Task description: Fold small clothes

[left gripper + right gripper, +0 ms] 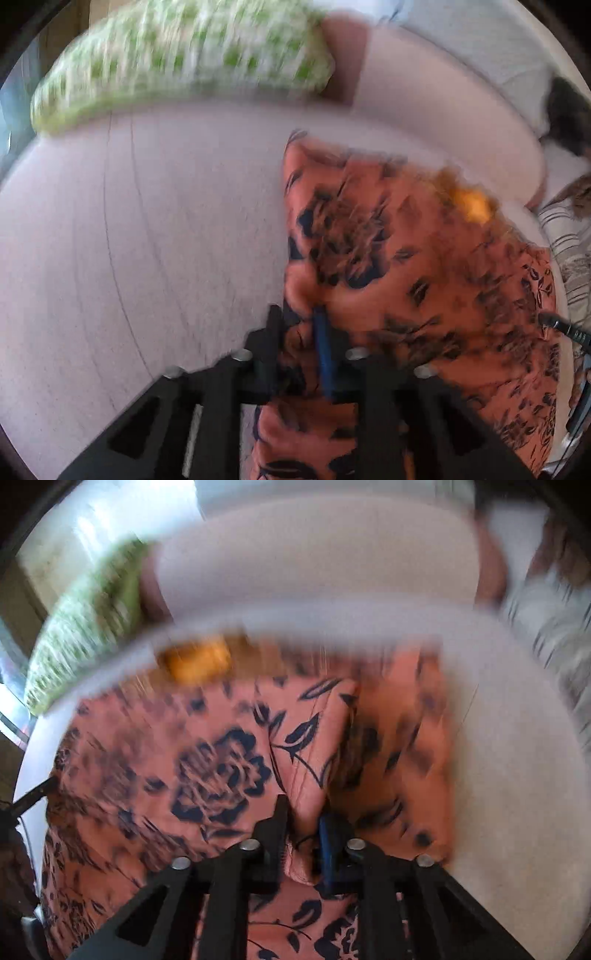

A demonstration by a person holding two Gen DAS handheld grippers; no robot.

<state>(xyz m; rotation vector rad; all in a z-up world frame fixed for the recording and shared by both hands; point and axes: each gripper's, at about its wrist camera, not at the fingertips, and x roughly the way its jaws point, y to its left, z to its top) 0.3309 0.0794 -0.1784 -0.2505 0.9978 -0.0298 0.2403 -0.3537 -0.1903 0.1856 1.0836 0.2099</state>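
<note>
A salmon-pink garment with a dark navy flower print (406, 266) lies on a pale sofa seat (147, 240). My left gripper (297, 317) is shut on a bunched fold at the garment's left edge, cloth pinched between the black finger and the blue pad. In the right wrist view the same garment (207, 768) spreads to the left, and my right gripper (304, 814) is shut on a raised pleat of it near its right side. An orange-yellow patch (195, 661) shows at the garment's far edge. Both views are motion-blurred.
A green-and-white checked cushion (177, 62) rests against the sofa back at the far left. Striped grey-white fabric (569, 243) lies at the right, beyond the garment. A black cable (565, 328) crosses the right edge. The pale sofa back (314, 557) rises behind.
</note>
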